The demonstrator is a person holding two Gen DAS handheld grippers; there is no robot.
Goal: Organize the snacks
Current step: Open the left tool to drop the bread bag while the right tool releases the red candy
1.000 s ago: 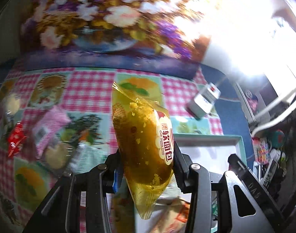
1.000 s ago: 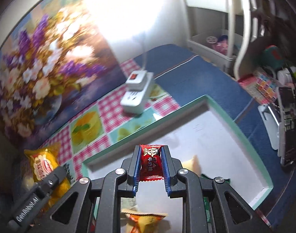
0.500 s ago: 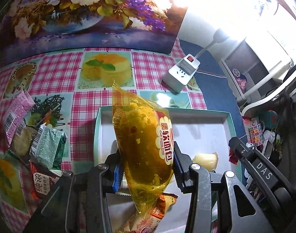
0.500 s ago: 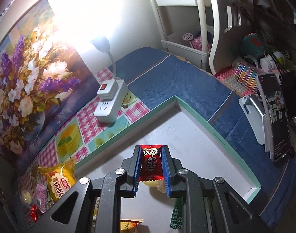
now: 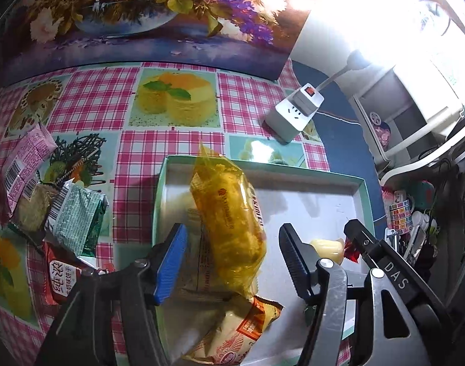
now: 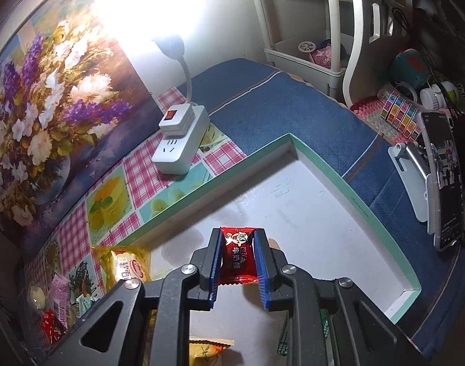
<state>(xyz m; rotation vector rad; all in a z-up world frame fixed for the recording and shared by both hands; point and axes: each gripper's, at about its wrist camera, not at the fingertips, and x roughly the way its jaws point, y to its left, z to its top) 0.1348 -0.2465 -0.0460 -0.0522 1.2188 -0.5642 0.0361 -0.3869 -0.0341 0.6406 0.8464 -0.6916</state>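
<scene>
Biggest thing in your shot is the table with the pink checkered cloth (image 5: 171, 143), flower painting (image 5: 147, 12) propped along its far edge. On the right half of the cloth sits your white tray with the mint-green rim (image 5: 262, 170), and a white power strip (image 5: 295, 116) lies just past the tray's far edge.

Your left gripper (image 5: 232, 262) is angled down over the tray's left end, jaws spread wide with nothing pinched. The yellow bread bag (image 5: 229, 219) sits between the open fingers without touching either pad, lying tilted in the tray's near-left corner on top of a pale wrapped pack (image 5: 192, 274); an orange snack bag (image 5: 247, 329) pokes out beneath it at the tray's near edge.

Left of the tray, on the cloth's left side, you've got a loose pile: a green packet (image 5: 76, 216), a pink packet (image 5: 25, 161) and a brown-red packet (image 5: 60, 283), overlapping each other.

Your right gripper (image 6: 238, 259) points down into the middle of the tray, jaws narrow and clamped on a small red candy (image 6: 237, 257), held upright above the white floor. A small pale yellow jelly cup (image 5: 327, 248) rests on the tray floor toward the near-right, just beside the right gripper's tip in the left wrist view.
</scene>
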